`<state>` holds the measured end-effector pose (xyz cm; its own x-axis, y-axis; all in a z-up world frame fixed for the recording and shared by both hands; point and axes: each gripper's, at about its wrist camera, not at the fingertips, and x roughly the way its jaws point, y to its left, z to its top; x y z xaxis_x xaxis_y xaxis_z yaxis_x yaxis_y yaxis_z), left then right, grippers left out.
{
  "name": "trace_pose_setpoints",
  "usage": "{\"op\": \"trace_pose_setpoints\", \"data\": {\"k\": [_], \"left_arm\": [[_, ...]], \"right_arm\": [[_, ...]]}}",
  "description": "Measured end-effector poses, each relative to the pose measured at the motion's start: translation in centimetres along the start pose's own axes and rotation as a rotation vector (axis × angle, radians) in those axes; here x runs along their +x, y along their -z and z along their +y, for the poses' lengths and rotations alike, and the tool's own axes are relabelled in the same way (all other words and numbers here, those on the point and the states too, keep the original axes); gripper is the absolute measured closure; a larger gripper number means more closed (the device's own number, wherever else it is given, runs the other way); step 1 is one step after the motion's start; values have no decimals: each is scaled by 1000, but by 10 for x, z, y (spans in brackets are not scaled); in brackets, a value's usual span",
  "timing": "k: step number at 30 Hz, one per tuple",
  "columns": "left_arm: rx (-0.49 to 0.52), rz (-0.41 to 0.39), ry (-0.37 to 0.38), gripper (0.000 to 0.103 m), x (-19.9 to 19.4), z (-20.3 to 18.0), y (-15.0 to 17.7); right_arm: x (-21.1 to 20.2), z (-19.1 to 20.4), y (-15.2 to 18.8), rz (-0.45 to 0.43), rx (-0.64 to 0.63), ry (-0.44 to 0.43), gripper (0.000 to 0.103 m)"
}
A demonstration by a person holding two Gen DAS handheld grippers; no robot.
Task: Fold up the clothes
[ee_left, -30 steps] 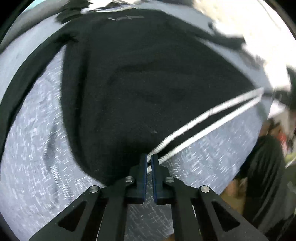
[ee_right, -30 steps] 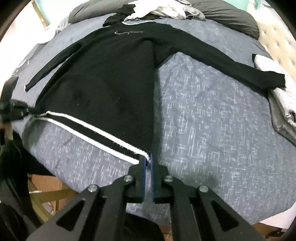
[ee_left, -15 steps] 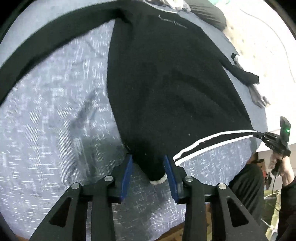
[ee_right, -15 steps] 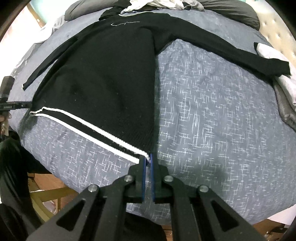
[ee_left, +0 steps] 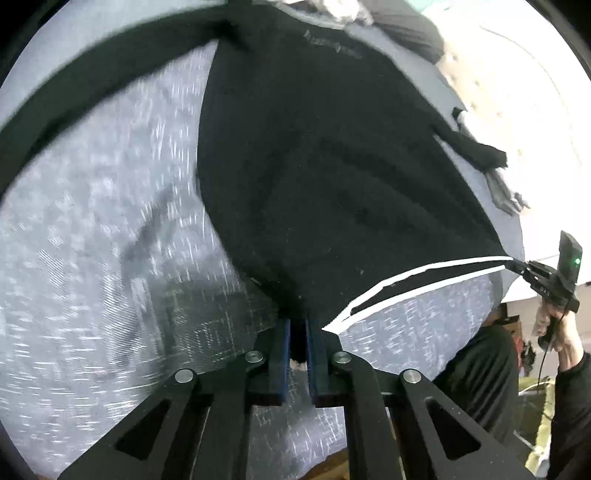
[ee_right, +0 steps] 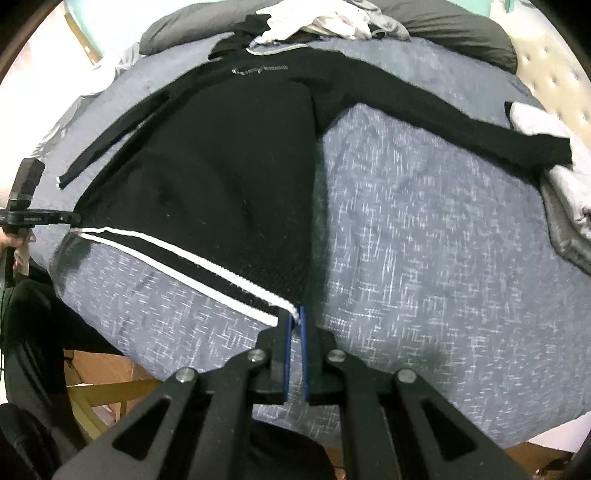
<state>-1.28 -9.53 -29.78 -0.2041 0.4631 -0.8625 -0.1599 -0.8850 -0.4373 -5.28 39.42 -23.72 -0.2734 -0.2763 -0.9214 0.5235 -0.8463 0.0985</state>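
A black long-sleeved sweater point(ee_right: 221, 177) with two white hem stripes lies spread flat on a blue-grey bedspread point(ee_right: 424, 240), sleeves out to both sides. It also shows in the left wrist view point(ee_left: 332, 166). My left gripper point(ee_left: 298, 328) is shut on the sweater's left hem corner. My right gripper point(ee_right: 294, 321) is shut on the right hem corner. The left gripper shows at the left edge of the right wrist view point(ee_right: 55, 218); the right gripper shows at the right of the left wrist view point(ee_left: 524, 267).
A pile of white and grey clothes point(ee_right: 321, 26) and dark pillows point(ee_right: 454, 29) lie at the head of the bed. Folded pale clothes point(ee_right: 554, 147) sit at the right edge. A tufted headboard point(ee_right: 554, 74) stands beyond. The bed's front edge point(ee_right: 369, 424) is near me.
My left gripper opened half a second ago and has now shut again on the left hem corner. My right gripper has kept its hold on the right corner.
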Motion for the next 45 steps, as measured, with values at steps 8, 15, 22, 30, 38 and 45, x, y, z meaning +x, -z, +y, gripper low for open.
{"op": "trace_pose_setpoints", "data": {"k": [8, 15, 22, 30, 38, 45], "left_arm": [[130, -16, -25, 96, -56, -29, 7], [98, 49, -44, 96, -20, -22, 19], [75, 76, -58, 96, 0, -12, 24], [72, 70, -57, 96, 0, -12, 22], [66, 55, -49, 96, -7, -8, 22], [91, 44, -58, 96, -11, -11, 23]], "right_arm": [[-27, -2, 6, -32, -26, -6, 99], [1, 9, 35, 48, -45, -67, 99], [-4, -5, 36, 19, 38, -140, 99], [24, -22, 13, 33, 233, -229, 64], [72, -13, 0, 148, 313, -268, 66], [52, -10, 4, 98, 262, -243, 98]]}}
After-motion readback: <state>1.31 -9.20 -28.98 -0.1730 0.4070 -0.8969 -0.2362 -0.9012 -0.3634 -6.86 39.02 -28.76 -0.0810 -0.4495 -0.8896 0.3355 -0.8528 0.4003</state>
